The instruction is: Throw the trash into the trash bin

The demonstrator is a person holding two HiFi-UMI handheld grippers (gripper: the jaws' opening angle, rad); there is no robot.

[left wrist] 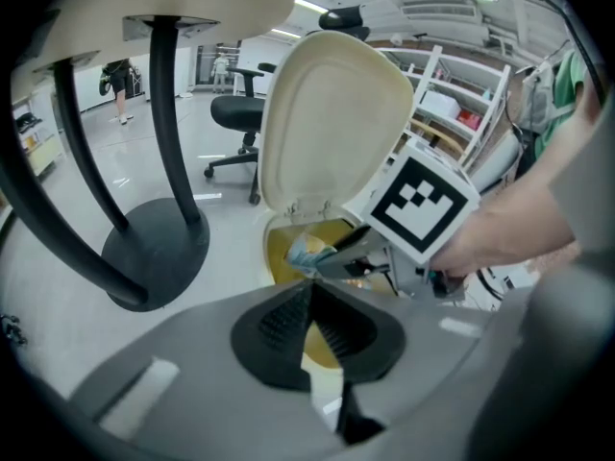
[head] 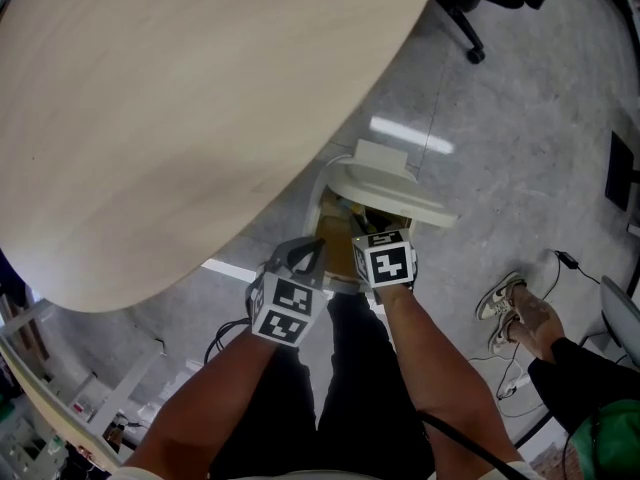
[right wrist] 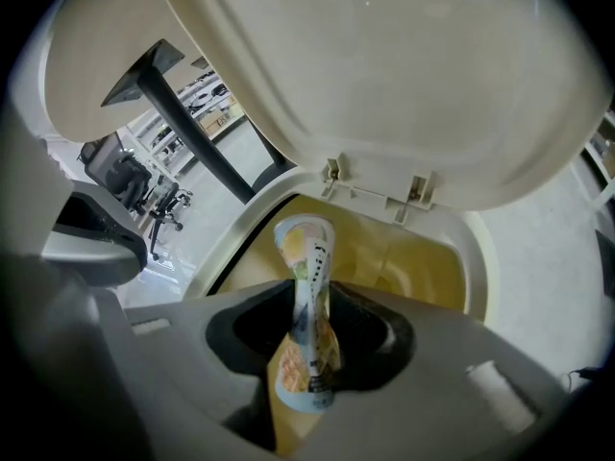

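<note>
Beside the round surface, over the trash bin whose lid stands up, I hold my right tool with its jaws a little apart. This way the snack wrapper between them can, I think, slip into the yellow liner. Its long axis follows the jaws, and the far end points down into the opening. My left tool is closed and empty, just beside.
</note>
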